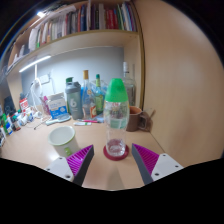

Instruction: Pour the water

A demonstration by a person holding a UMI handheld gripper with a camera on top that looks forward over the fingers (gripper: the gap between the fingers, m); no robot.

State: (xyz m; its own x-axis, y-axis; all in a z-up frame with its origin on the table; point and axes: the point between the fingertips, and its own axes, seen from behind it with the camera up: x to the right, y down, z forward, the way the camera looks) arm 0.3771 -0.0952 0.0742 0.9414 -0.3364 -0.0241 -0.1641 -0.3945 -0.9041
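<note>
A clear plastic bottle point(117, 108) with a green cap stands upright on the beige table, just beyond my fingers. In front of it a small clear glass point(115, 147) stands on a round red coaster point(115, 155), just ahead of my fingertips and in line with the gap between them. My gripper point(113, 160) is open and holds nothing. Its two purple pads point(79, 158) show at either side, the glass a little beyond them.
A white cup point(62, 138) stands on the table to the left of my fingers. Several bottles and containers point(82, 98) stand at the back against the wall, under a bookshelf point(80, 25). A dark mug point(135, 119) sits right of the bottle.
</note>
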